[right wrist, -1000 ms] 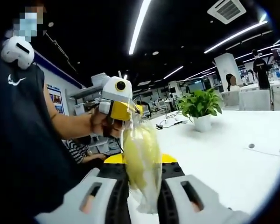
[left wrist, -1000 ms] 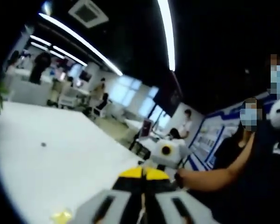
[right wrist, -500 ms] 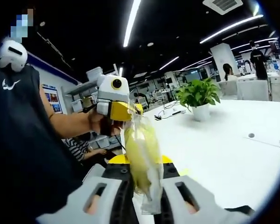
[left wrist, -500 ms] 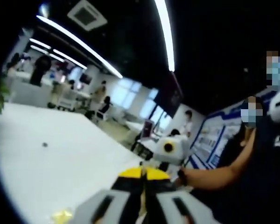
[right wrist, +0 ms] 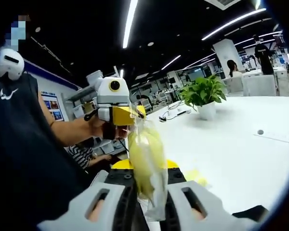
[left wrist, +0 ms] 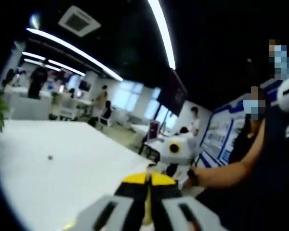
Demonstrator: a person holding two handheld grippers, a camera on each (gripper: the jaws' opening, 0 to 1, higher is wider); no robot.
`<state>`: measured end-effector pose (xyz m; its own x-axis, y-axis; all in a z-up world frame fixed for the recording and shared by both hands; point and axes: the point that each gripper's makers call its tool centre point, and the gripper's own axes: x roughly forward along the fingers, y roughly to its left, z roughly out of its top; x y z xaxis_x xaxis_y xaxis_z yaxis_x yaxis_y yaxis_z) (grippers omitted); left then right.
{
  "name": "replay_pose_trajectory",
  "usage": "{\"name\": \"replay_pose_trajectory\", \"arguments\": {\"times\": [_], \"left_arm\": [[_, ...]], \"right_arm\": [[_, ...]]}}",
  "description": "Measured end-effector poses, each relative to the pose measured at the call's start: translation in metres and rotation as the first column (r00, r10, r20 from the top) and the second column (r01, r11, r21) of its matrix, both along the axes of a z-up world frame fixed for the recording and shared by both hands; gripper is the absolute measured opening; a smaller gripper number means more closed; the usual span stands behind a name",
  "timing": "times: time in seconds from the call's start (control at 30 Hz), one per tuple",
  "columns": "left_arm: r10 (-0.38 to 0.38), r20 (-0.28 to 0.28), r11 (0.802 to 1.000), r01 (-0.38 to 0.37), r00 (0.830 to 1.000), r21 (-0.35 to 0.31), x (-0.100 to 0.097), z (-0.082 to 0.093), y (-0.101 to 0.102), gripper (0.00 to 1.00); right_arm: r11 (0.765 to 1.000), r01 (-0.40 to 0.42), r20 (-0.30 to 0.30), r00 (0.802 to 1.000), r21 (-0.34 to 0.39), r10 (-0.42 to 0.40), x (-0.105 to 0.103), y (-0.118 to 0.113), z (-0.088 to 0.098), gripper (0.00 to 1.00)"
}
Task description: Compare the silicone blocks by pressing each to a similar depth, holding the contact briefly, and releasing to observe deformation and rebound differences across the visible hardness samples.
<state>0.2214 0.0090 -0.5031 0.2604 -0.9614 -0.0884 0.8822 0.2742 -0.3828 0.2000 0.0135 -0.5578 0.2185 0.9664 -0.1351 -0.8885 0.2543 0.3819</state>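
Held above a white table (right wrist: pixel 241 159), a yellow block in a clear bag (right wrist: pixel 147 161) stands upright, its lower end clamped in the right gripper (right wrist: pixel 147 192) and its top pinched by the closed left gripper (right wrist: pixel 130 115), both equally near.

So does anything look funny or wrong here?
Yes. A yellow block in a clear bag is held up in the air between both grippers, the right gripper and the left gripper, not lying on the white table for pressing.
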Motion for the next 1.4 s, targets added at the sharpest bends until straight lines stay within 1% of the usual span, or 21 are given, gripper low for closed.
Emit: {"name": "replay_pose_trajectory", "arguments": {"times": [0.1, 0.17, 0.2, 0.33, 0.5, 0.53, 0.57, 0.63, 0.73, 0.77, 0.8, 0.83, 0.97, 1.07, 1.1, 1.13, 1.23, 1.27, 1.3, 1.37, 1.4], "left_arm": [[0.006, 0.014, 1.000, -0.006, 1.000, -0.014, 0.000, 0.002, -0.001, 0.00], [0.011, -0.016, 0.999, -0.012, 1.000, -0.034, 0.000, 0.004, -0.001, 0.00], [0.007, -0.011, 0.999, -0.007, 1.000, -0.036, -0.001, 0.004, -0.001, 0.00], [0.007, 0.000, 1.000, -0.007, 1.000, -0.017, -0.001, 0.004, -0.003, 0.00], [0.008, 0.006, 1.000, -0.008, 1.000, -0.015, -0.003, 0.007, -0.005, 0.00], [0.008, 0.000, 1.000, -0.008, 1.000, -0.015, -0.003, 0.006, -0.005, 0.00], [0.012, -0.034, 1.000, -0.013, 0.999, -0.023, -0.003, 0.006, -0.004, 0.00], [0.011, -0.035, 1.000, -0.012, 0.999, -0.027, -0.002, 0.008, -0.004, 0.00], [0.011, -0.045, 0.999, -0.013, 0.999, -0.037, -0.002, 0.012, -0.004, 0.00], [0.015, -0.042, 0.999, -0.016, 0.999, -0.036, -0.001, 0.014, -0.004, 0.00], [0.022, -0.036, 0.999, -0.023, 0.999, -0.027, 0.000, 0.014, -0.004, 0.00], [0.032, -0.025, 0.999, -0.032, 0.999, -0.015, 0.002, 0.014, -0.004, 0.00], [0.030, -0.027, 0.999, -0.030, 0.999, -0.010, 0.001, 0.013, -0.005, 0.00], [0.025, -0.018, 1.000, -0.025, 1.000, -0.010, -0.003, 0.008, -0.004, 0.00], [0.026, -0.013, 1.000, -0.027, 1.000, -0.006, -0.003, 0.006, -0.004, 0.00], [0.031, -0.018, 1.000, -0.031, 0.999, -0.001, -0.003, 0.002, -0.004, 0.00], [0.018, -0.049, 1.000, -0.018, 0.999, 0.001, -0.007, -0.001, -0.003, 0.00], [0.027, -0.060, 1.000, -0.028, 0.998, -0.006, -0.006, 0.000, -0.001, 0.00], [0.036, -0.056, 0.999, -0.036, 0.998, -0.003, -0.005, 0.000, -0.001, 0.00], [0.053, -0.020, 0.999, -0.053, 0.998, 0.009, -0.005, 0.002, -0.001, 0.00], [0.056, -0.021, 0.998, -0.056, 0.998, 0.010, -0.005, 0.002, -0.001, 0.00]], "right_arm": [[1.000, 0.009, -0.002, 1.000, 0.008, -0.009, 0.001, -0.001, 0.001, 0.07], [1.000, 0.013, 0.005, 1.000, 0.008, -0.013, 0.001, -0.001, 0.002, 0.07], [1.000, 0.014, 0.004, 1.000, 0.011, -0.014, 0.001, -0.001, 0.003, 0.07], [1.000, 0.016, 0.007, 1.000, 0.014, -0.016, 0.000, -0.001, 0.002, 0.06], [0.999, 0.020, 0.008, 1.000, 0.027, -0.020, 0.001, -0.004, 0.005, 0.05], [0.999, 0.018, 0.009, 1.000, 0.026, -0.018, 0.001, -0.004, 0.005, 0.05], [1.000, 0.015, 0.010, 1.000, 0.024, -0.015, 0.001, -0.004, 0.005, 0.05], [1.000, 0.007, 0.008, 1.000, 0.022, -0.007, 0.000, -0.004, 0.007, 0.06], [0.999, -0.006, -0.016, 1.000, 0.043, 0.006, 0.000, -0.004, 0.011, 0.07], [0.999, -0.001, -0.012, 1.000, 0.044, 0.002, 0.001, -0.003, 0.011, 0.07], [0.999, 0.029, 0.005, 1.000, 0.041, -0.029, 0.006, -0.004, 0.011, 0.07], [0.999, 0.036, 0.019, 0.999, 0.038, -0.036, 0.007, -0.003, 0.011, 0.07], [0.999, 0.016, 0.029, 0.999, 0.044, -0.017, 0.006, -0.004, 0.011, 0.06], [0.999, 0.003, 0.028, 1.000, 0.037, -0.004, 0.003, -0.004, 0.008, 0.05], [1.000, 0.002, 0.012, 1.000, 0.024, -0.002, 0.001, -0.004, 0.005, 0.06], [1.000, 0.003, -0.012, 1.000, 0.014, -0.003, 0.000, -0.004, 0.002, 0.06], [1.000, -0.018, -0.007, 1.000, 0.009, 0.018, -0.003, -0.003, -0.002, 0.08], [0.999, -0.028, -0.017, 0.999, 0.021, 0.028, -0.006, -0.002, -0.001, 0.09], [0.999, -0.031, -0.026, 0.999, 0.025, 0.032, -0.006, -0.001, -0.001, 0.09], [0.999, -0.024, -0.014, 1.000, 0.028, 0.024, -0.003, -0.001, 0.000, 0.10], [0.999, -0.026, -0.017, 1.000, 0.034, 0.026, -0.001, -0.001, 0.000, 0.11]]}}
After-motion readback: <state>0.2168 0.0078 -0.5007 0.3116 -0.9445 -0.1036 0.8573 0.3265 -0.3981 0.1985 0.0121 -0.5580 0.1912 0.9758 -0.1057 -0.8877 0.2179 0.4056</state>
